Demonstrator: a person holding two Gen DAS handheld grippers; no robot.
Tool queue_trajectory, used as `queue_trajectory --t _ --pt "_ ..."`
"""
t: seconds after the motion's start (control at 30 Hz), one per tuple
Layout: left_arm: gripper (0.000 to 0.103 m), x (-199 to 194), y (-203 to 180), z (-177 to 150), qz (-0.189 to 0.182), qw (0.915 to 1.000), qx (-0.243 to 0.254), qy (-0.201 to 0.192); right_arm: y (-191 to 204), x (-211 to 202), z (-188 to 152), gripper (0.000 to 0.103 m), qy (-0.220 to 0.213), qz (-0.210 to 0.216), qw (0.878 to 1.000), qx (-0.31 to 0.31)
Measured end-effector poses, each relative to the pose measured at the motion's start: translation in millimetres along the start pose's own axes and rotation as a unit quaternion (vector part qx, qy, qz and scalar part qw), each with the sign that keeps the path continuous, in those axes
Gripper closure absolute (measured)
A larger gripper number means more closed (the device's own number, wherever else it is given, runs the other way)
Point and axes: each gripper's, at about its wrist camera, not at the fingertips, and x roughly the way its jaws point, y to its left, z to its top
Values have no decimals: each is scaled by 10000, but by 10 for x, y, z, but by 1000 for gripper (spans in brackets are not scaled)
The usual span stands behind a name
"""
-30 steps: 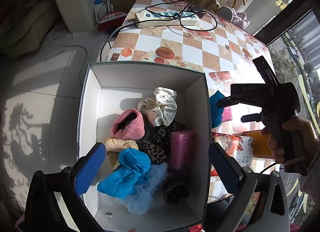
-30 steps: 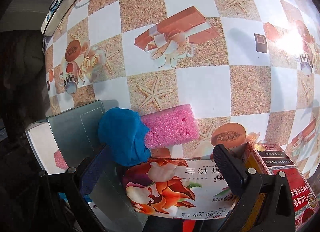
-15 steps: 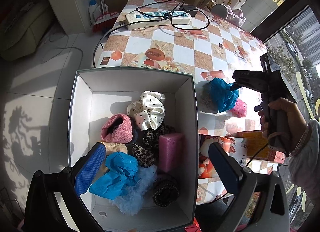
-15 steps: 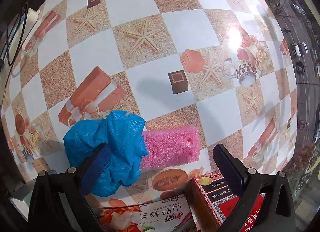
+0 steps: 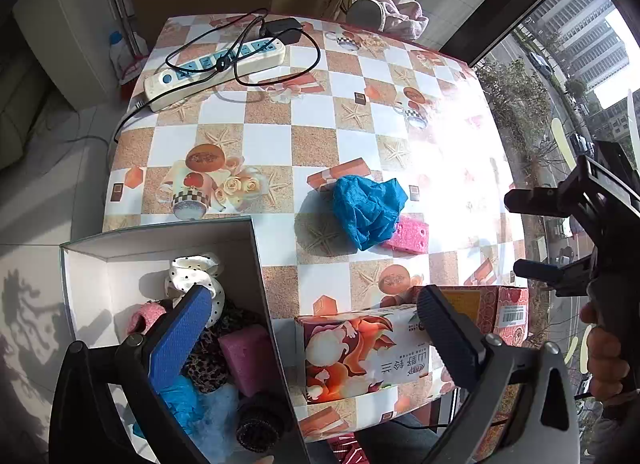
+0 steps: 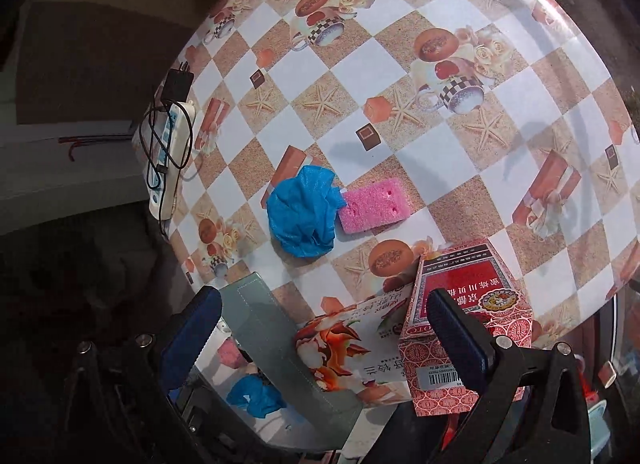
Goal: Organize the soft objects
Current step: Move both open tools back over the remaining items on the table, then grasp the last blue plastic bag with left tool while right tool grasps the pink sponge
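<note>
A crumpled blue cloth (image 5: 368, 206) (image 6: 304, 212) lies on the checked tablecloth, partly over a pink foam block (image 5: 410, 234) (image 6: 376, 204). A white-lined box (image 5: 160, 248) at the table's left edge holds several soft items: a dotted scrunchie (image 5: 192, 276), a pink foam piece (image 5: 250, 358), blue cloth (image 5: 188, 400), leopard fabric. My left gripper (image 5: 312, 336) is open and empty, above the box's right wall. My right gripper (image 6: 324, 336) is open and empty, raised back from the blue cloth; it shows at the right of the left wrist view (image 5: 532, 236).
A flowered carton (image 5: 360, 360) (image 6: 352, 356) and a red patterned carton (image 5: 484, 304) (image 6: 460, 312) stand at the table's near edge. A power strip with a black cable (image 5: 216, 68) (image 6: 166, 152) lies at the far side. Slippers (image 5: 380, 12) sit beyond the table.
The left gripper has shifted right, from over the box toward its right wall and the table. The right gripper has pulled up and back, so the blue cloth and pink block look smaller.
</note>
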Motion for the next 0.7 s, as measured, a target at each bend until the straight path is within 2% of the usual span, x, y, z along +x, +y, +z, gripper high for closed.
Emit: queue_trajectory --t 0.13,0.23,0.3,0.4,0.47,0.57,0.63,0.7 --pt "0 484 -326 322 -104 9991 -72 408 -170 -283 10 0 25 45 9999 -114" --pt "0 884 -483 511 24 9978 -174 642 -255 -423 94 0 98 -53 9994 -324" --pt "0 1128 -552 603 223 9969 -181 728 -300 -478 178 0 126 -222 9981 -564" --pt "0 1476 -582 663 314 9941 -242 1007 -381 -467 347 0 208 -606 9933 -965" --pt "0 1647 -563 675 486 9924 -303 1091 -407 -374 472 0 293 -906 9870 -1296" --pt "0 1787 -449 706 1011 9884 -391 1062 -383 -124 650 0 557 -1218 9740 -1825" --pt "0 1807 -321 745 1321 9850 -539 971 -325 91 734 0 765 -1366 9627 -2208" --pt "0 1828 -200 791 1362 9831 -703 1004 -210 350 775 0 949 -1455 9466 -2717"
